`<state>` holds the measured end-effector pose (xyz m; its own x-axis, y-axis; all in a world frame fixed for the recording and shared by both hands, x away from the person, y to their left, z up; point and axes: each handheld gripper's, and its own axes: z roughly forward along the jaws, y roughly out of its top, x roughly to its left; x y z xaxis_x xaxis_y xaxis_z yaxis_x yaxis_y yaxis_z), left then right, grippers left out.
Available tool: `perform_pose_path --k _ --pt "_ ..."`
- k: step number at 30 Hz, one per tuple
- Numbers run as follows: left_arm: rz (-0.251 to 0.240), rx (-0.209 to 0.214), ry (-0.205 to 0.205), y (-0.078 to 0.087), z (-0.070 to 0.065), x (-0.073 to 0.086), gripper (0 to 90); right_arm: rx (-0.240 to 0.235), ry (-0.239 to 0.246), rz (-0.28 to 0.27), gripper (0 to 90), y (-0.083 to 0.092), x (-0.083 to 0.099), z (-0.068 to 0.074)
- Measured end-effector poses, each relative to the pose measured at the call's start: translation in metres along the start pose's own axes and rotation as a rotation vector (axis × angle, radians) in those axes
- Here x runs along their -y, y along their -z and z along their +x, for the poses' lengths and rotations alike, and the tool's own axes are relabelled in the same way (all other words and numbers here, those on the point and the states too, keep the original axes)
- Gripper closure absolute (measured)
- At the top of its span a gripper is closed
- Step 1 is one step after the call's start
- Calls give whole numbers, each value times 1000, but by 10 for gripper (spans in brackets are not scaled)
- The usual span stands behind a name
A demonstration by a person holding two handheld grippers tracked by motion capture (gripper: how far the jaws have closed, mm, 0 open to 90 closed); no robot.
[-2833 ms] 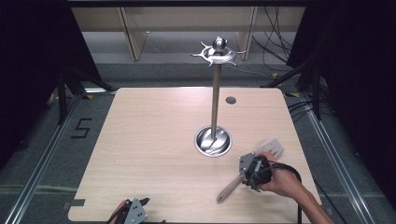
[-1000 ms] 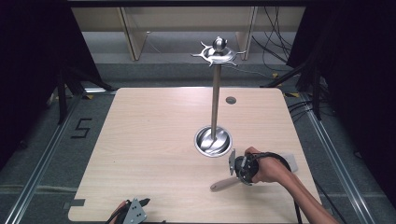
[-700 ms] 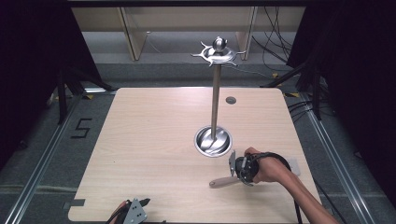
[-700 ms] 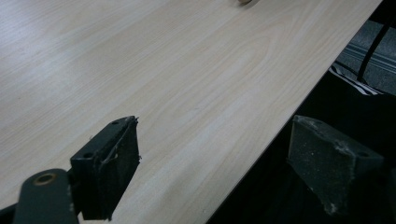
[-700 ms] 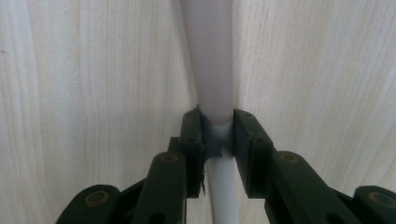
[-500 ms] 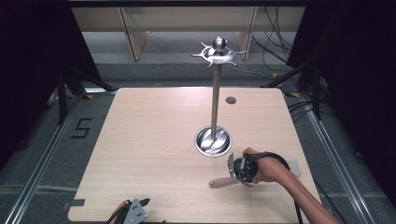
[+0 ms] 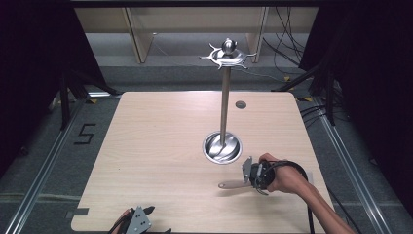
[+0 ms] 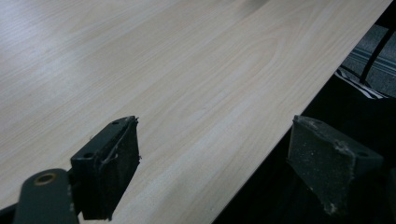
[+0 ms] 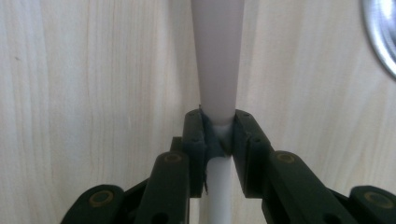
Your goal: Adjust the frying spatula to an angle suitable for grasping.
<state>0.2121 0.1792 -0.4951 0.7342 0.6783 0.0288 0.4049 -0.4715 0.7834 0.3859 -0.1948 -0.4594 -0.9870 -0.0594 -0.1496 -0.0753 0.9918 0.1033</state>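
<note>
The right hand-held gripper has just clamped its jaws on a pale utensil handle lying flat on the worktop, near the metal stand's base. The left hand-held gripper rests wide open and empty at the worktop's near edge.

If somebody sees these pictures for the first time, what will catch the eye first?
A tall steel stand rises from its round base mid-table, with hooks at its top. Near the table's front right, the right gripper is shut on a pale utensil handle. The left gripper rests open at the front edge.
</note>
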Motion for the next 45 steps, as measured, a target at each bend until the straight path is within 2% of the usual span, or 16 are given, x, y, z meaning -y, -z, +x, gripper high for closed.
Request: perform_pose_path --k 5,7,9,11,13,14,15,16,18,21,22,26,28,31,34,45 --pt "-1 3 1 0 0 0 159 64 -61 -59 769 12 10 -1" --pt "-5 3 -1 0 0 0 159 52 -97 -74 769 16 13 0" --pt "-12 -5 -47 -1 1 -1 158 73 -105 -145 768 25 20 -4" --pt "-11 -6 -44 -1 1 -1 159 91 -161 -171 768 33 26 -4" --pt "-7 -5 -50 0 2 -1 159 105 -172 -188 769 39 29 -6" --pt "-9 -7 -36 0 1 -1 158 92 -220 -202 769 41 32 -4" --pt "-11 -10 -39 -1 1 -1 158 100 -176 -221 769 43 33 -7" --pt "-13 -12 -41 -1 1 -1 158 140 -201 -239 769 46 35 -6" --pt "-7 -3 -55 0 2 -1 159 160 -217 -270 769 51 38 -7" --pt "-6 -1 -55 -1 1 -1 159 173 -281 -306 769 57 43 -7" --pt "-8 1 -33 -1 0 -1 158 177 -273 -315 769 58 44 -9" --pt "-8 -6 -47 -1 1 -1 158 189 -304 -370 769 62 47 -10" --pt "-18 3 0 -1 -1 0 158 203 -346 -410 769 66 48 -11" --pt "-6 -3 -42 -1 1 -1 158 213 -382 -452 769 69 49 -12" --pt "-13 -7 -49 -1 2 -1 158 219 -441 -485 769 73 50 -10" --pt "-11 -5 -35 -1 0 0 157 215 -450 -623 769 80 55 -13"
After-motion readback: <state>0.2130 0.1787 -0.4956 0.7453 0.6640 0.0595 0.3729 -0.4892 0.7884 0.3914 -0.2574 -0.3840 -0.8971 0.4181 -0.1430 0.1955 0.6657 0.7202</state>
